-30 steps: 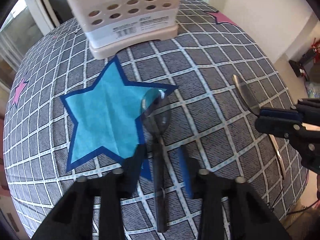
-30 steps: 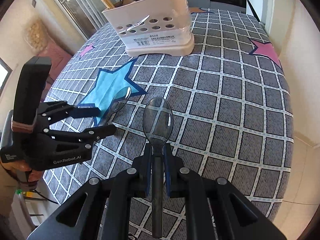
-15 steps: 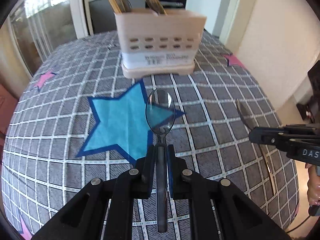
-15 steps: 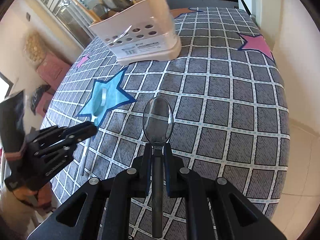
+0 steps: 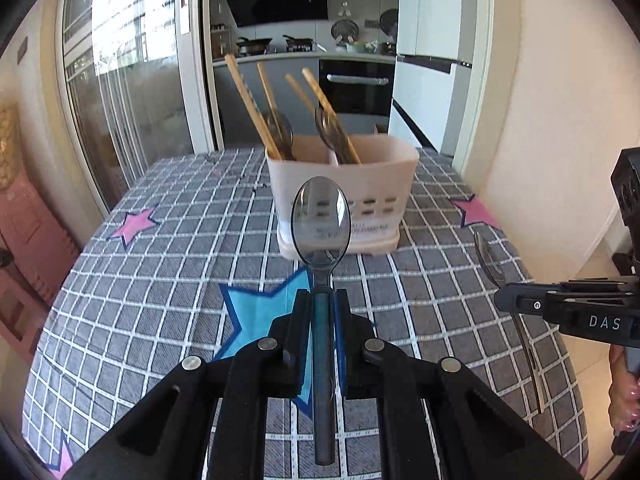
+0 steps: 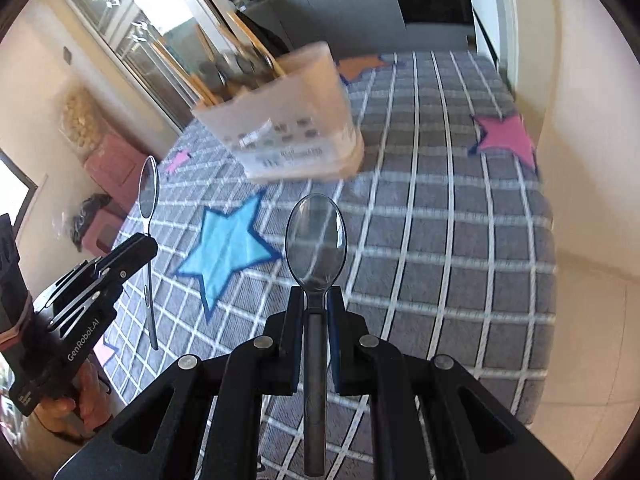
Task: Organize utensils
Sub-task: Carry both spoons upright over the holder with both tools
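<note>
Beyond both clamped grippers, left gripper (image 5: pixel 321 312) and right gripper (image 6: pixel 316 308), each gripping a translucent grey plastic spoon (image 5: pixel 321 220) lengthwise, a beige perforated caddy (image 5: pixel 372 184) is waiting near the checked table's (image 5: pixel 160 280) far edge.

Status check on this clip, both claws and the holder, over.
Left claw shut on a spoon. Right claw shut on another spoon. Utensil holder ahead, path clear.

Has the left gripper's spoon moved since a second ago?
Yes. The spoon, clamped in the left gripper, has lifted off the blue star; its bowl now overlaps the utensil holder.
</note>
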A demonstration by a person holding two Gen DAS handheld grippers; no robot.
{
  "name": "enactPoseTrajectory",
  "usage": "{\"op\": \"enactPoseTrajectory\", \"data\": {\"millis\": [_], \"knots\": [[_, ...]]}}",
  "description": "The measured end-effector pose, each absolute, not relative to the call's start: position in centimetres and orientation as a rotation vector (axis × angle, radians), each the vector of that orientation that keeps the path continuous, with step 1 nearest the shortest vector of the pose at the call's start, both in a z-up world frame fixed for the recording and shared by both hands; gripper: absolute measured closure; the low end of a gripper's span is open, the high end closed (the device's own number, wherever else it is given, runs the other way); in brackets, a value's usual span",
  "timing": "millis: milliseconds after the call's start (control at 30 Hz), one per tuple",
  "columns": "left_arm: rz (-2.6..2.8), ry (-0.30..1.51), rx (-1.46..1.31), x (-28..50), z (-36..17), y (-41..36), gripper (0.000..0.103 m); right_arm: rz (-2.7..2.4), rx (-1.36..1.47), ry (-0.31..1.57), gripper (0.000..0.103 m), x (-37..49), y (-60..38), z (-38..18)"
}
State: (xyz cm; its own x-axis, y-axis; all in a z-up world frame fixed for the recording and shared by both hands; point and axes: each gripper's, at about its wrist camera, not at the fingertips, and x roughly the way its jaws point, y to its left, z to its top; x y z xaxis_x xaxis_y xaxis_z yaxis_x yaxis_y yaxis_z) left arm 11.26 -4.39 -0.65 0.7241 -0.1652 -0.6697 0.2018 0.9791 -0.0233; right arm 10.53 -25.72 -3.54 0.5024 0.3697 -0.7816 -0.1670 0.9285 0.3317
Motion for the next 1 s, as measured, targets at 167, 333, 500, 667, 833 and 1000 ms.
{"op": "enactPoseTrajectory", "data": {"millis": [167, 333, 500, 667, 833, 1000], "knots": [[-0.200, 0.698, 0.049, 12.1, 0.5, -4.6, 0.062, 0.336, 0.189, 0.909, 0.091, 11.2, -25.3, -1.0], [-0.200, 0.673, 0.035, 13.4, 1.6, -4.7, 0.062, 0.350, 0.178, 0.858, 0.091, 12.3, -24.9, 0.7], [-0.188, 0.649, 0.020, 15.0, 2.4, -4.5, 0.062, 0.362, 0.185, 0.843, 0.091, 14.1, -24.7, 1.5], [-0.171, 0.622, -0.010, 17.6, 3.7, -3.6, 0.062, 0.373, 0.209, 0.827, 0.091, 16.0, -24.8, 2.2], [-0.146, 0.600, -0.006, 20.1, 4.4, -3.4, 0.062, 0.387, 0.211, 0.783, 0.091, 17.9, -24.4, 3.2], [-0.130, 0.559, -0.011, 22.3, 5.3, -3.6, 0.062, 0.381, 0.199, 0.687, 0.091, 19.6, -24.4, 4.8]]}}
